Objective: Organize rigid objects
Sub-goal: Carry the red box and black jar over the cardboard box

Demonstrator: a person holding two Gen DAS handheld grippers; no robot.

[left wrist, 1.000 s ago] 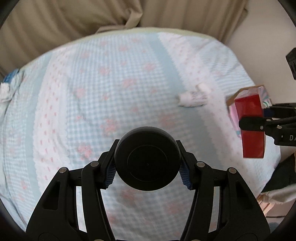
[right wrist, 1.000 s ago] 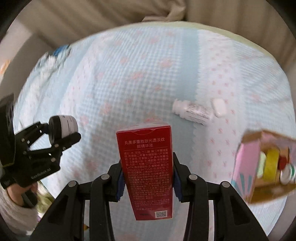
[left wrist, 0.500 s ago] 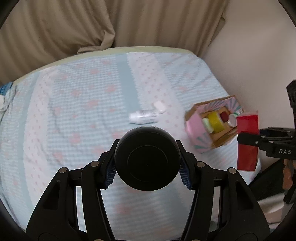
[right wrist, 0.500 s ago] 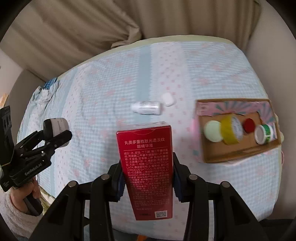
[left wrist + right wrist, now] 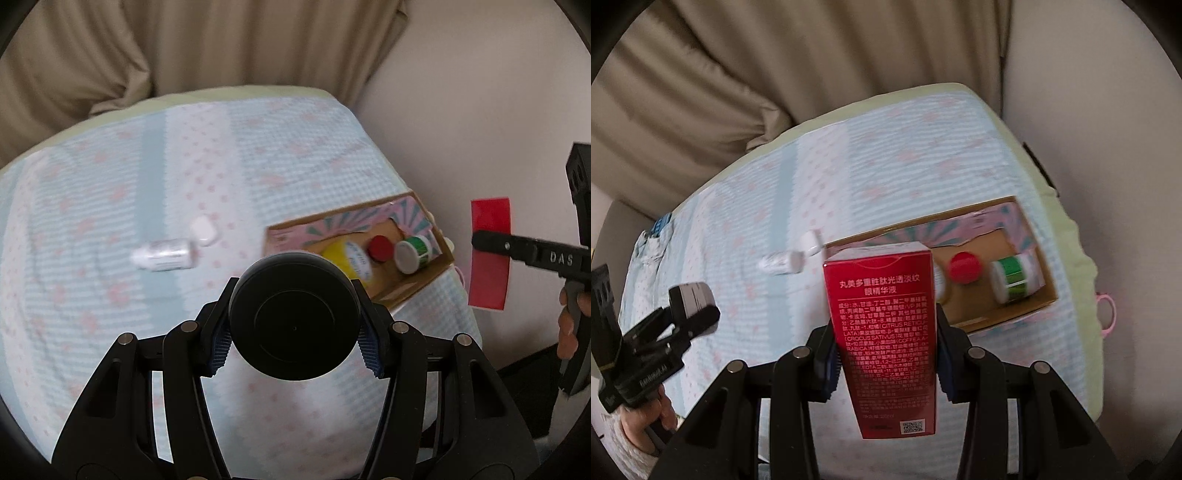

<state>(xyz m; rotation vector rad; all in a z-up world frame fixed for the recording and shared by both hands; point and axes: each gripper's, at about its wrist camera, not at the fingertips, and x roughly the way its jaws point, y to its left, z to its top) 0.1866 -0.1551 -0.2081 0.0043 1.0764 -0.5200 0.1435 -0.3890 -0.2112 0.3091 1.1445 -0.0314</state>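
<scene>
Two grippers above a bed with a blue checked cover (image 5: 110, 206) — left gripper (image 5: 294, 323) clamped on a round black jar (image 5: 294, 315), right gripper (image 5: 884, 341) clamped on a tall red carton (image 5: 884, 317). Both are held near the open cardboard box (image 5: 1047, 291); a white bottle (image 5: 162, 254) lies left of it.

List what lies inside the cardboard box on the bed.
Inside the cardboard box: a yellow container, a red cap and a green-labelled jar. The black jar covers the box's near-left corner in the left view, and the red carton covers it in the right.
</scene>
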